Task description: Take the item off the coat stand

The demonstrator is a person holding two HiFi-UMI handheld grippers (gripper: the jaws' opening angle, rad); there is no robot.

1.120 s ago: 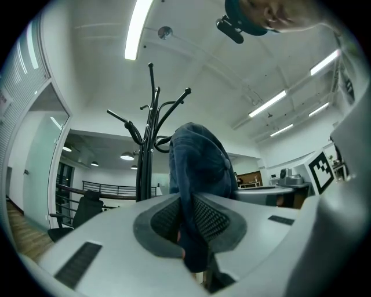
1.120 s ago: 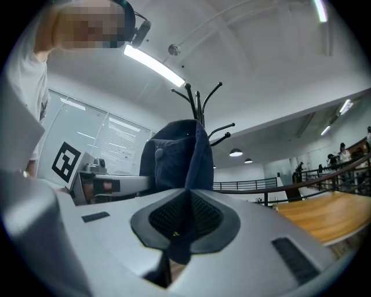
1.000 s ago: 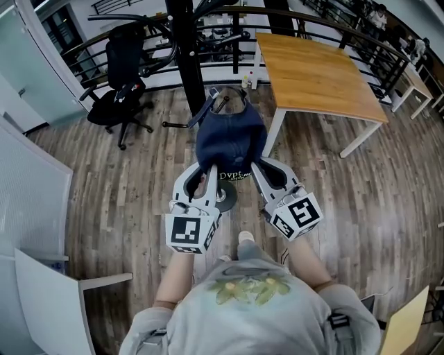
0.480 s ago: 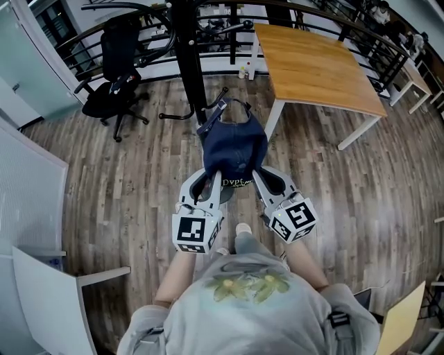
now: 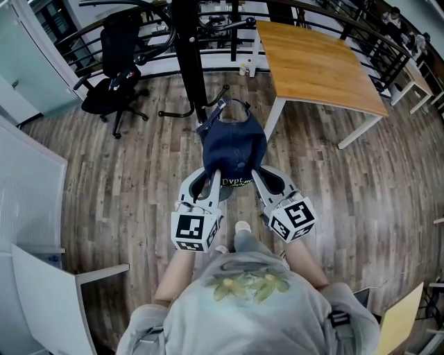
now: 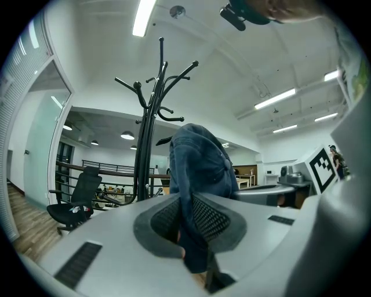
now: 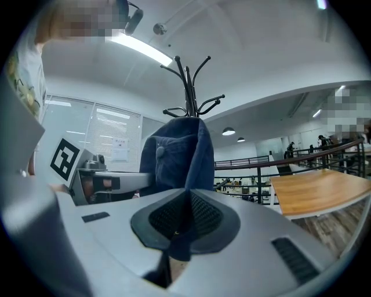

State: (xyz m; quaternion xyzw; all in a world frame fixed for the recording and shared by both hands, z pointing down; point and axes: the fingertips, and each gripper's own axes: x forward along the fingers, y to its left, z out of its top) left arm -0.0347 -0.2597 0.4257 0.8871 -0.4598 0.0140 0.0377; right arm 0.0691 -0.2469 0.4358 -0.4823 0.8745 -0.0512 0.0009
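Observation:
A dark blue denim cap (image 5: 232, 147) hangs in the air between my two grippers, clear of the black coat stand (image 5: 186, 55). My left gripper (image 5: 208, 179) is shut on the cap's left edge; the cloth (image 6: 197, 191) runs down between its dark pads. On the other side, my right gripper (image 5: 258, 175) is shut on the cap's right edge, with blue fabric (image 7: 184, 168) pinched in its pads. The coat stand (image 6: 152, 116) rises behind the cap with bare hooks, and its top (image 7: 188, 87) shows above the cap in the right gripper view.
A wooden table (image 5: 319, 66) with white legs stands at the right. A black office chair (image 5: 114, 69) sits at the left beside a black railing (image 5: 333, 21). A white chair (image 5: 48, 298) is at the lower left. The floor is wood plank.
Both grippers and the cap have drawn slightly back from the coat stand, mostly in the first half second. The grips have not changed.

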